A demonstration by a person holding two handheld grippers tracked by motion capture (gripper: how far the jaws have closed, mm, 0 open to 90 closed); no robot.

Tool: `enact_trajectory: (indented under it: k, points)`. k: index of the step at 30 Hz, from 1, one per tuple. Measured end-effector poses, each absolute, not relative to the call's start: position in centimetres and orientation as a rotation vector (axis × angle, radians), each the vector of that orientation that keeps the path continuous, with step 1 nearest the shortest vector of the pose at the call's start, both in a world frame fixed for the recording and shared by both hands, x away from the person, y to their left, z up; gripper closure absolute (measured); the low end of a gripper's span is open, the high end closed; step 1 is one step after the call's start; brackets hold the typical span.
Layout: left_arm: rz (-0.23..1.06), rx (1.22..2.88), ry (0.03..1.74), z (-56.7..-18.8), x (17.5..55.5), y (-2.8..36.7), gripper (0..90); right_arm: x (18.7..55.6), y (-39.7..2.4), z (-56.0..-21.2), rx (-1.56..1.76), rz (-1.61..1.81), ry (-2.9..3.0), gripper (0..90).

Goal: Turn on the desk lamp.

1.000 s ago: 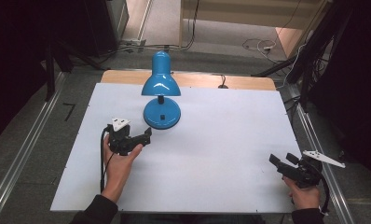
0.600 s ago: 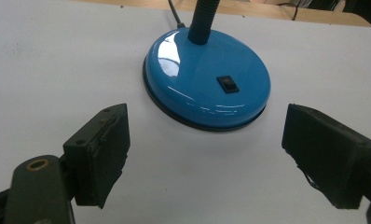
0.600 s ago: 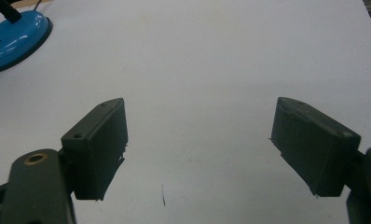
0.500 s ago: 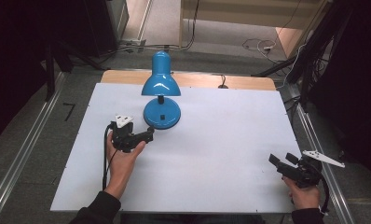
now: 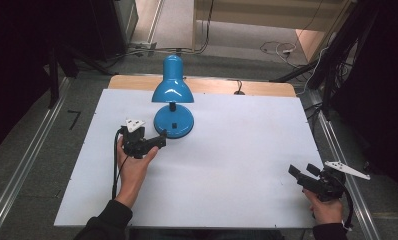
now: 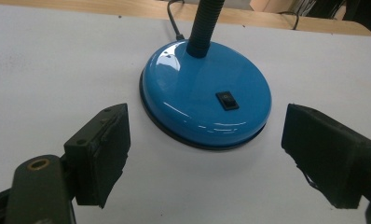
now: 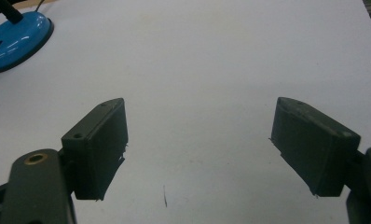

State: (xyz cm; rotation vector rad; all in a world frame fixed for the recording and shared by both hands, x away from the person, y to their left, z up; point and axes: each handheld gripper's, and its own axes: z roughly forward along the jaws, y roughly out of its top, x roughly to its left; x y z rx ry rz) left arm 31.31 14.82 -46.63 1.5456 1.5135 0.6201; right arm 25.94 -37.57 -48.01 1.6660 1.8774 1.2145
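A glossy blue desk lamp (image 5: 173, 102) with a round domed base and a bell-shaped shade stands toward the far middle of the white tabletop (image 5: 237, 150), its black ribbed neck rising from the back of the base and its cord trailing off behind. The left gripper (image 5: 159, 141) is right up at it: from above, its tip sits just beside the near-left rim of the base, and I cannot tell whether it touches. In the left gripper view the 2 black jaws stand wide apart with nothing between them, and the base (image 6: 206, 93) lies straight ahead in the gap, the small black rocker switch (image 6: 227, 100) on its near slope slightly to the right of centre. That is the relation the next move seems to turn on: the switch faces this gripper, a short push forward and a little right of the line the jaws point along. The right gripper (image 5: 303, 176) rests well apart at the near-right corner of the tabletop, its jaws also spread on nothing, the lamp base far off at its upper left (image 7: 16, 39). The left hand is plainly the nearer.
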Motion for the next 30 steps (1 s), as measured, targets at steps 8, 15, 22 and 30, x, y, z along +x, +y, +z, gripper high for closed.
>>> enact_trajectory:
  k: [8, 15, 22, 30]
  points:
    - [0.635, 1.549, 1.514, -46.7, 32.2, 14.6, 17.4, 26.0, -37.6, -48.0, 1.672, 1.217, 1.871, 16.8]
    - [0.656, 1.562, 1.509, -46.9, 32.9, 14.2, 20.7, 26.0, -37.7, -48.0, 1.671, 1.22, 1.871, 16.8]
    - [0.668, 1.568, 1.513, -46.9, 33.9, 13.7, 24.0, 26.0, -37.7, -48.0, 1.668, 1.22, 1.87, 16.9]
    - [0.678, 1.565, 1.495, -46.8, 34.6, 12.8, 28.0, 26.0, -37.7, -48.0, 1.665, 1.223, 1.869, 17.0]
